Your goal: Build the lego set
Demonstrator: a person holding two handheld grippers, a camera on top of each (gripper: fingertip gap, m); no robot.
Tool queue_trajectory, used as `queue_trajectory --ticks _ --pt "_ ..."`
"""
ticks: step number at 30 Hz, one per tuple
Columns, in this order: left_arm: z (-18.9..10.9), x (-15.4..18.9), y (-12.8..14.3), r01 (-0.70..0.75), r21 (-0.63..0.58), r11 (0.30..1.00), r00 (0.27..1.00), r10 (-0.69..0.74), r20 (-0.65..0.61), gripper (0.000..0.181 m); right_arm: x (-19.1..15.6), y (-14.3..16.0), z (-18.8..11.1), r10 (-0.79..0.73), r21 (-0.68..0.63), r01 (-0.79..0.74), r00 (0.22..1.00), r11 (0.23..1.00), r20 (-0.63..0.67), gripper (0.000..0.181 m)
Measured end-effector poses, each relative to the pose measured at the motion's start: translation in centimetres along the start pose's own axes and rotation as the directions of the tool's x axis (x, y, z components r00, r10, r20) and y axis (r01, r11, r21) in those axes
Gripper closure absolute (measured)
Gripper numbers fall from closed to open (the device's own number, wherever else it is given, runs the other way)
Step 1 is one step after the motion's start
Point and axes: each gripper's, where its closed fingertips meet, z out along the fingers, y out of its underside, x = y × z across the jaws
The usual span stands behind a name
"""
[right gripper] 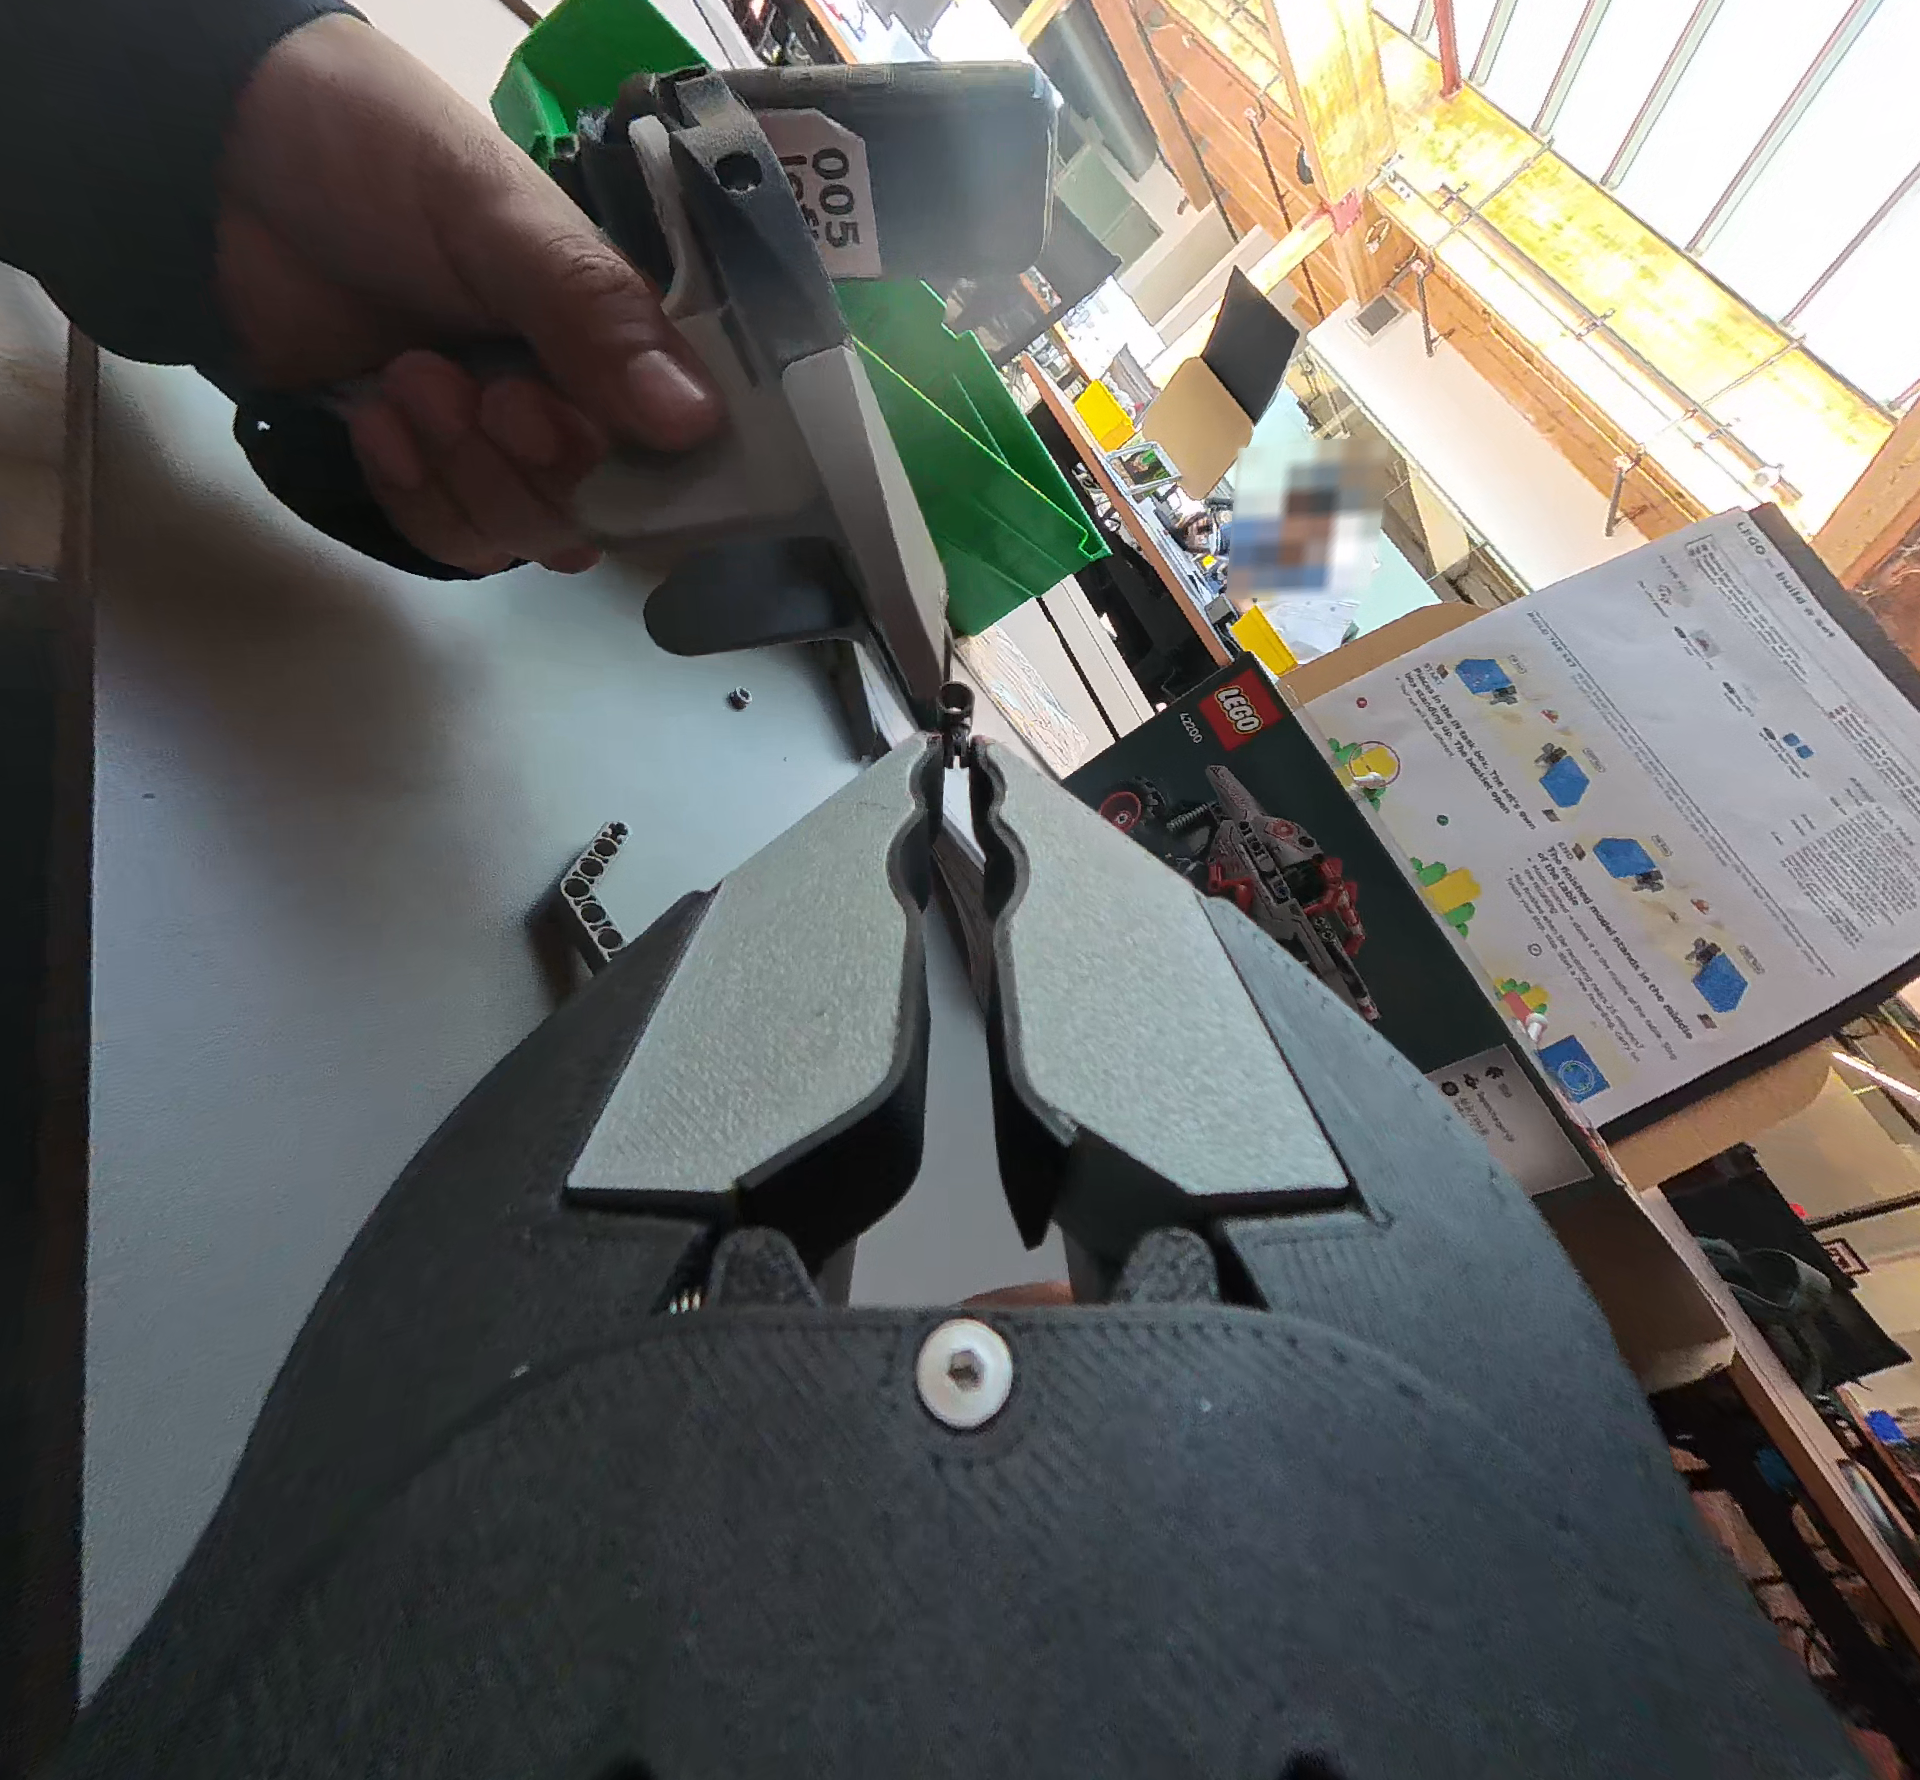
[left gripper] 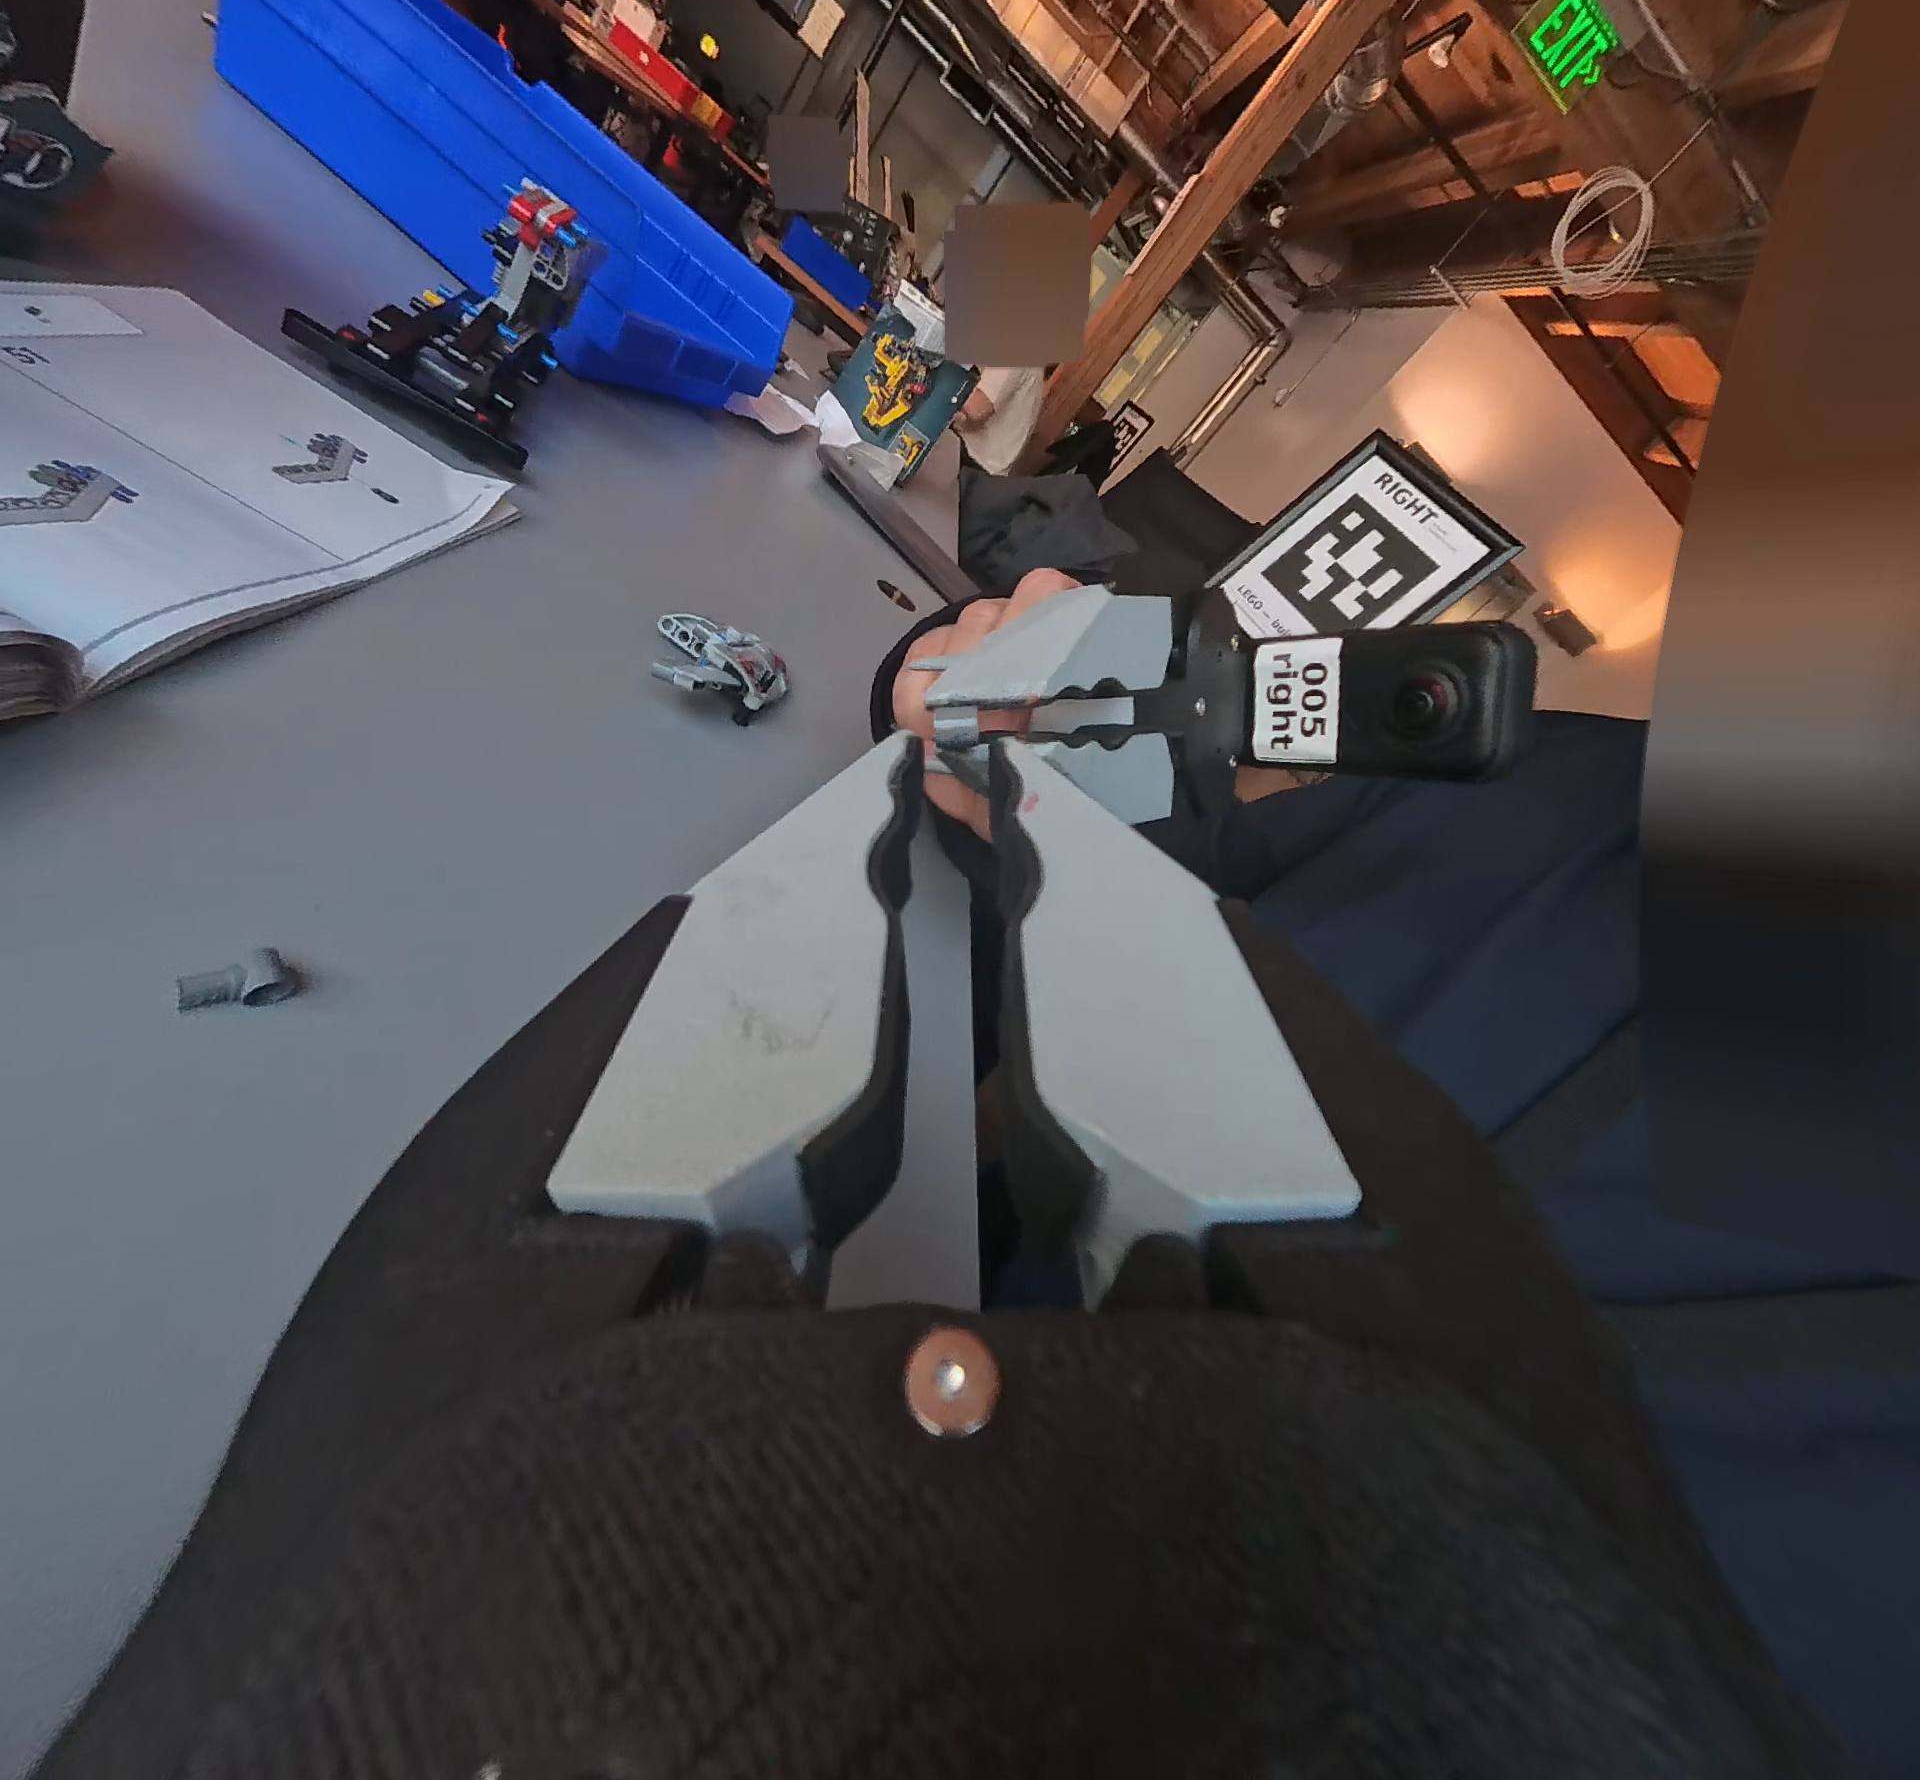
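The left gripper (left gripper: 954,762) was nipped on a small grey piece (left gripper: 961,731), tip to tip with the right gripper (right gripper: 954,751), clenched on a dark pin (right gripper: 953,704). At ten o'clock stood the partial model (left gripper: 473,328) beside a blue bin (left gripper: 436,120).

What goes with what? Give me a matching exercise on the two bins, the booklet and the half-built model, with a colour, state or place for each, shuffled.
Things:
1. bin in the left wrist view
2. bin in the right wrist view
3. booklet
4. half-built model

Descriptions:
A. lies open on the table
B. green
C. stands between the booklet and a bin
D. blue

Pairs: 1-D, 2-B, 3-A, 4-C
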Motion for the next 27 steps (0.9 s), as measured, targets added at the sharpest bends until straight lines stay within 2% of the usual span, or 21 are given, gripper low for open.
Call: queue_trajectory --ticks 16,22,27 --pt "0.5 0.1 -0.8 -0.004 0.029 1.000 1.000 0.005 -0.023 0.177 0.2 -0.2 -0.1 -0.004 0.002 0.005 1.000 1.000 -0.030 0.180" --pt "0.3 -0.6 -0.3 -0.088 -0.141 0.986 0.994 0.095 0.044 0.177 -0.8 0.4 0.3 0.044 -0.015 -0.044 0.998 0.999 0.045 0.179" --pt "0.5 -0.8 -0.5 -0.115 -0.189 0.975 0.990 0.129 0.060 0.177 -1.0 0.5 0.4 0.116 -0.015 -0.115 0.990 0.993 0.080 0.178"
